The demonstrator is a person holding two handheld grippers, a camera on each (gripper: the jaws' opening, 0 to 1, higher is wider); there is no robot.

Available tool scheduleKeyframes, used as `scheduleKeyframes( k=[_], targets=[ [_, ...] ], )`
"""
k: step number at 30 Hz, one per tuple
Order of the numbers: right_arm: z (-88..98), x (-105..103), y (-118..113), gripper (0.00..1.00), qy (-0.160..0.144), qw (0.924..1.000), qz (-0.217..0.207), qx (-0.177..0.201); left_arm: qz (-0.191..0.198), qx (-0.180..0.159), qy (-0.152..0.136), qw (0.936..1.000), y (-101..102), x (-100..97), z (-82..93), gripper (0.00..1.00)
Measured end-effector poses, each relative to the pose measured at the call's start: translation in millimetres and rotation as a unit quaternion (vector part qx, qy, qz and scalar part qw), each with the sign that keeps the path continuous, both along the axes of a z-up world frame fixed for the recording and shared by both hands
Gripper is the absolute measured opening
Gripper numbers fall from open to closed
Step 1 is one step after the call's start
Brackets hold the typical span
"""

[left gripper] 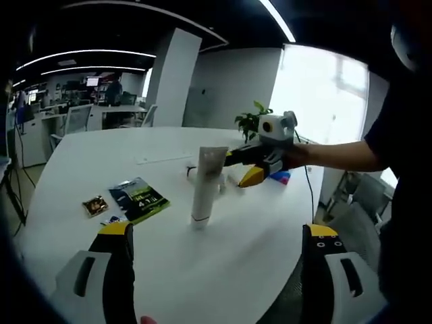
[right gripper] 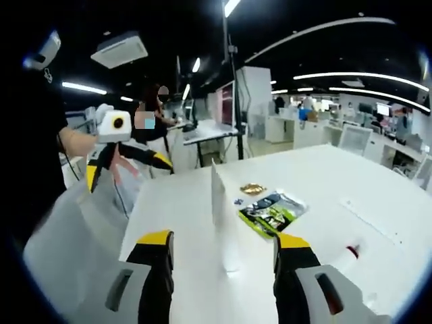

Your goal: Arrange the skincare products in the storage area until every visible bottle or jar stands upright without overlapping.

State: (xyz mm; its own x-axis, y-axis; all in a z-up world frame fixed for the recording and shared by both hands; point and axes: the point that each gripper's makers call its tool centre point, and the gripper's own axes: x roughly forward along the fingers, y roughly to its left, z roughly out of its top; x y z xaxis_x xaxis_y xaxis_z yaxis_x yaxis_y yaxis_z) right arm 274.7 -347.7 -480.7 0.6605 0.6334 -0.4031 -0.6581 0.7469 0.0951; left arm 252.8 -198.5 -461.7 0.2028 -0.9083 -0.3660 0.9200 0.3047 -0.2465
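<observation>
White round table [left gripper: 223, 270] in open office, desks and chairs behind. White tube [left gripper: 205, 183] stands upright mid-table, cap down, plain. Green packet [left gripper: 140, 198] near it. Left gripper [left gripper: 219, 243] jaws wide, holding nothing. Right gripper [right gripper: 221, 248] jaws apart either side of tube; contact unclear.

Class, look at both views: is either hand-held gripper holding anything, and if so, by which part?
Nothing is held. The right hand-held gripper has open jaws flanking the standing white plastic tube without touching it; the left hand-held gripper is open too.
</observation>
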Motion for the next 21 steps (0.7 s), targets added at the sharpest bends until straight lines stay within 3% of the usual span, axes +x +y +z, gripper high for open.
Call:
scheduleKeyframes(
  k=[7,13,21],
  targets=[
    [-0.5,-21,-2,0.6,0.015,0.9994,-0.033,-0.003,0.015,0.004,0.021,0.9997,7,2.0,-2.0,0.96],
    [-3.3,-40,-9,0.66,0.05,0.9961,-0.071,0.01,0.015,0.012,0.022,0.9996,11,-1.3,-2.4,0.95],
    [-3.2,-69,-11,0.8,0.068,0.9894,-0.123,0.034,0.023,0.02,0.026,0.9992,15,-7.3,-0.4,0.96]
  ],
)
